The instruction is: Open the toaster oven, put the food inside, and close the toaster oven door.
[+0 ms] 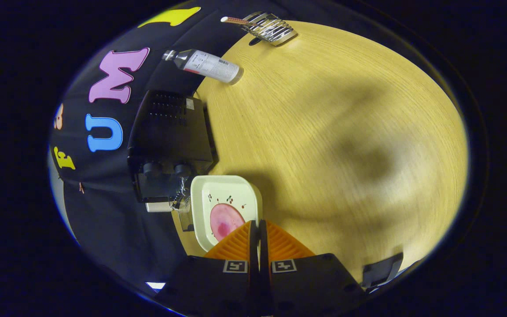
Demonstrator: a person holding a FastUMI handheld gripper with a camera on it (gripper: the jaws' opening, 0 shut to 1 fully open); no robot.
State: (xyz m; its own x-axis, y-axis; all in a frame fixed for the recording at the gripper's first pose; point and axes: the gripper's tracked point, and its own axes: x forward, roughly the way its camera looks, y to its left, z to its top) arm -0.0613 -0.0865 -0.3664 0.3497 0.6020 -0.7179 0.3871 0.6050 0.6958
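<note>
A bottle lying on its side and a wire rack were seen far beyond the fingers on the wooden table; the bottle's label was too small to read. The gripper fingers were pressed together, gripping nothing. The plate with pink food was found just ahead, partly under the tips, and the toaster oven just beyond it.

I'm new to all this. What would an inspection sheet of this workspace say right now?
Surface: wooden table, shadowed in the middle.
Job's things: black toaster oven at the table's edge, door state unclear; cream plate beside it with a pink round of food.
Clutter: bottle and metal rack at the far edge; dark object near the fingers.
Gripper: gripper fingers closed together, empty, over the plate's near side.
Cables: thin wire by the oven's front.
Surroundings: black cloth wall.
</note>
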